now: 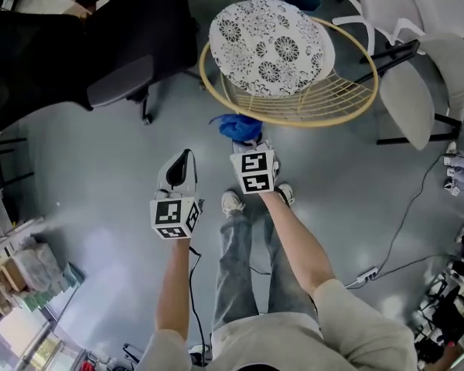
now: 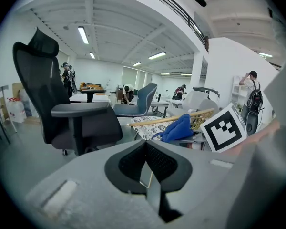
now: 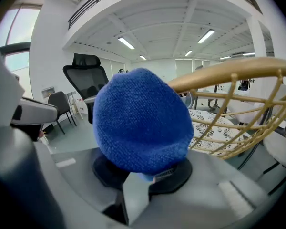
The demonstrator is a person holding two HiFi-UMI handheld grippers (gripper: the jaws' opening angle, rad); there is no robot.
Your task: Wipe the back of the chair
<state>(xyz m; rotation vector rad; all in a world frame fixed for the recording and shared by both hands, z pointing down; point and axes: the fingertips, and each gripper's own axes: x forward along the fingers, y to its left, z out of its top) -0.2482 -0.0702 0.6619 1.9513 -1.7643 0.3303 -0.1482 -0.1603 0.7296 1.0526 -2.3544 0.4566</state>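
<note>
The chair (image 1: 325,103) stands just far-right of my right gripper (image 1: 246,144), its rim running left to right. The cloth (image 1: 236,124), clenched in those jaws, is near the rim. My left gripper (image 1: 183,161), jaws pressed together on nothing, hangs nearer and left.

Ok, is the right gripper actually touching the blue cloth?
Touching. The right gripper view shows the right gripper shut on the blue cloth, which bulges out from between its jaws.
</note>
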